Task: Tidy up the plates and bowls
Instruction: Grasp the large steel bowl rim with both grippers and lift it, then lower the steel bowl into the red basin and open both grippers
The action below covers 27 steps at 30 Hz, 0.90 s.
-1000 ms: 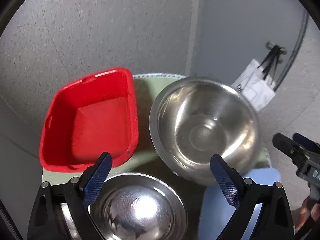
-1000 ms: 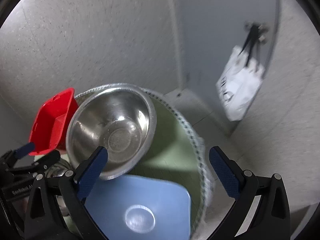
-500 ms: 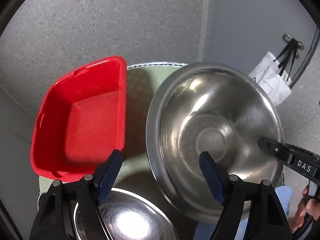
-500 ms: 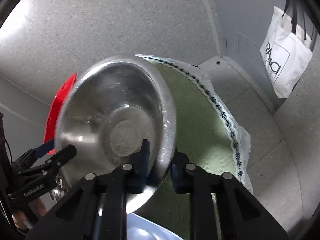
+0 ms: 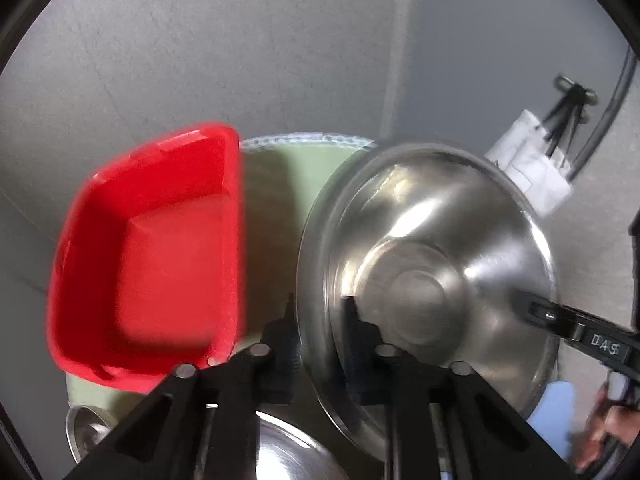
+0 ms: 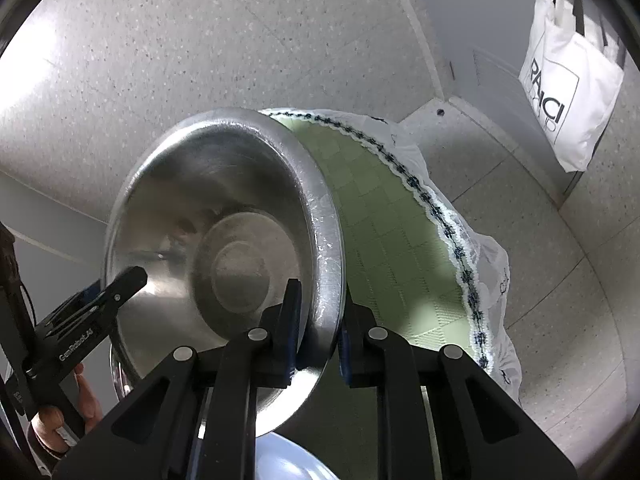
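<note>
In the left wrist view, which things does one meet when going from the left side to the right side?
Red bin → green mat → left claw shut on the steel bowl's rim → steel bowl → right claw's tip on the bowl's far rim → white bag.

Large bowl [image 5: 432, 276]: polished metal, glossy and reflective. Red tub [image 5: 148, 256]: smooth plastic, slight sheen. Table cover [image 6: 392, 232]: matt green woven cloth; hanging bag [image 6: 568, 80]: white cloth.
</note>
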Each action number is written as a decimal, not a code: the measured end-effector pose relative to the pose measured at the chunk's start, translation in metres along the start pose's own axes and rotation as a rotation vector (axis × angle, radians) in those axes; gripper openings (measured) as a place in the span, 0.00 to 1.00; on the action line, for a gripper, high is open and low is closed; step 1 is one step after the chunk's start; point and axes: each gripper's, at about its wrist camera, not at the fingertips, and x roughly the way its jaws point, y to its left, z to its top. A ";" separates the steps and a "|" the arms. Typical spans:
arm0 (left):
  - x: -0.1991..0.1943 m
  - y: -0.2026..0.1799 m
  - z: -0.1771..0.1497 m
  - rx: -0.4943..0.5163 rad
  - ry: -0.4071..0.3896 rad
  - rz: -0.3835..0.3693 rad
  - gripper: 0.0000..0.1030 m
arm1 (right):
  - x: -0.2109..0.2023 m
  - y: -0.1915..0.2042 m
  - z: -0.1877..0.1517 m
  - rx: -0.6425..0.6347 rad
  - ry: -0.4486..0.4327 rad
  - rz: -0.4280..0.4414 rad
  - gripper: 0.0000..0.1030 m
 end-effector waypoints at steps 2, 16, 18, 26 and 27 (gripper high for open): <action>0.010 0.006 -0.001 0.000 0.001 -0.015 0.14 | -0.001 0.001 0.000 0.006 -0.010 -0.002 0.15; -0.035 0.091 0.004 -0.075 -0.144 -0.180 0.14 | -0.052 0.061 0.008 -0.045 -0.151 0.017 0.15; -0.048 0.123 0.004 -0.086 -0.181 -0.174 0.14 | -0.057 0.081 0.012 -0.072 -0.170 0.015 0.15; -0.042 0.237 -0.013 -0.174 -0.190 -0.082 0.14 | -0.018 0.176 0.026 -0.182 -0.155 0.032 0.16; -0.035 0.249 -0.016 -0.189 -0.180 -0.077 0.14 | -0.007 0.185 0.027 -0.191 -0.144 0.032 0.16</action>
